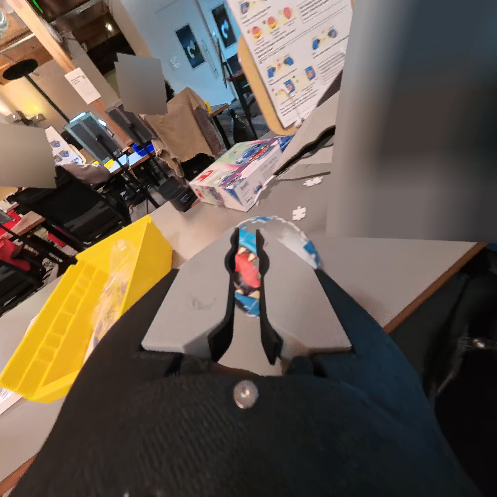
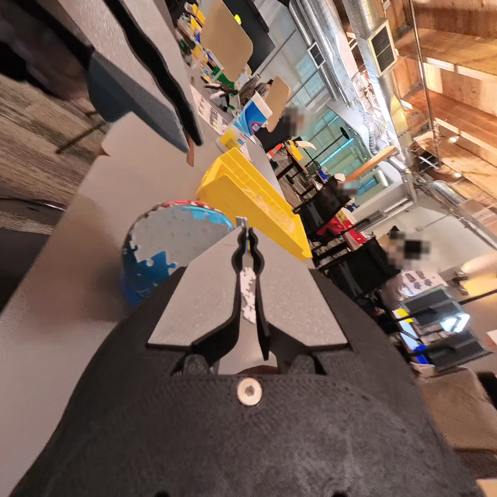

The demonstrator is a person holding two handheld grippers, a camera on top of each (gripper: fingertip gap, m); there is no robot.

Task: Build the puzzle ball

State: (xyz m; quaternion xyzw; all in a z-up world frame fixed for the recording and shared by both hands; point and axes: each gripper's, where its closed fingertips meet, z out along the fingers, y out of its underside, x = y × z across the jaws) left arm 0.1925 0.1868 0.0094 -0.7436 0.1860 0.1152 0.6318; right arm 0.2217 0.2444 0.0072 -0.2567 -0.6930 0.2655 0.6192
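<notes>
A partly built puzzle ball (image 2: 172,242), a blue and red shell with a grey inside, rests on the grey table (image 2: 129,174). In the left wrist view the ball (image 1: 293,236) lies just beyond and under my left gripper (image 1: 247,234). The left jaws stand a narrow gap apart with nothing between them, and the ball's red and blue picture shows through the gap. My right gripper (image 2: 246,231) is right beside the ball's rim. It is shut on a thin white puzzle piece (image 2: 248,293) whose tip sticks out past the fingertips.
A yellow bin (image 1: 80,295) with a clear plastic bag stands at the left, and shows behind the ball in the right wrist view (image 2: 255,204). The puzzle box (image 1: 242,174) lies farther back. Loose white pieces (image 1: 300,213) lie on the table. The table edge (image 1: 430,282) runs close on the right. Across from one pair of fingers to the other is roughly 7 cm.
</notes>
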